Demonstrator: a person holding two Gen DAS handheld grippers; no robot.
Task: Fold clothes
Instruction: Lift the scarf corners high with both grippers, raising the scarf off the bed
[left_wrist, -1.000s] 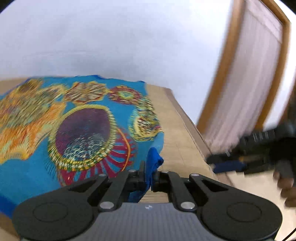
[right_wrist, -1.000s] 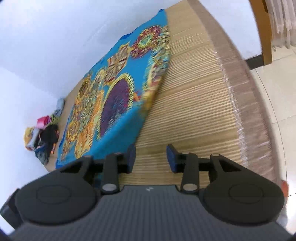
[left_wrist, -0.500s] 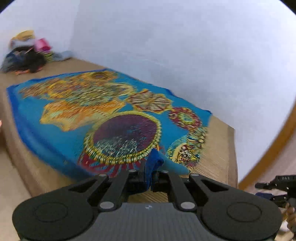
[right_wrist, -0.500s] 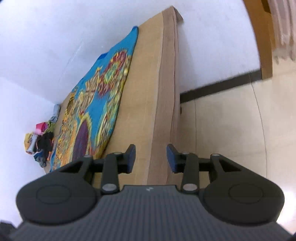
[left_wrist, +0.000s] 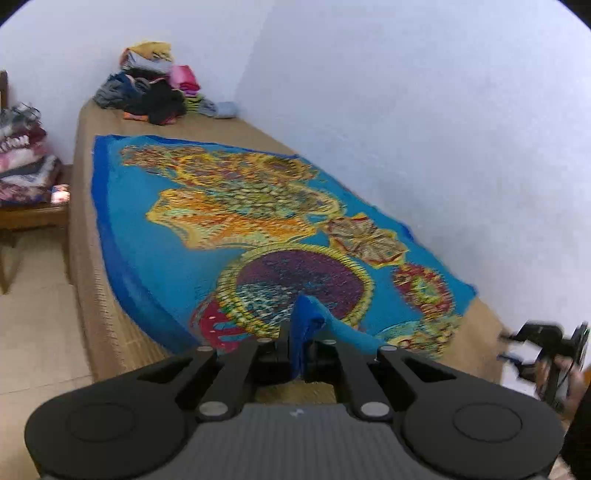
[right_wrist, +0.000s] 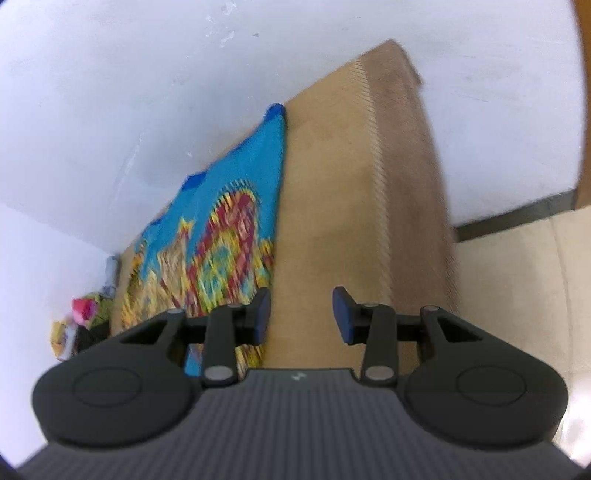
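Blue patterned cloth (left_wrist: 236, 229) lies spread on the bed (right_wrist: 351, 192); left tool (left_wrist: 301, 352) pinches its near corner, right tool (right_wrist: 301, 314) gapes empty. Thin fabric could slip if tugged.

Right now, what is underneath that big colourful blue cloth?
The blue patterned cloth lies spread on a tan woven mat covering the bed; the mat shows around its edges. Whatever lies beneath the cloth's middle is hidden. The left gripper pinches one corner.
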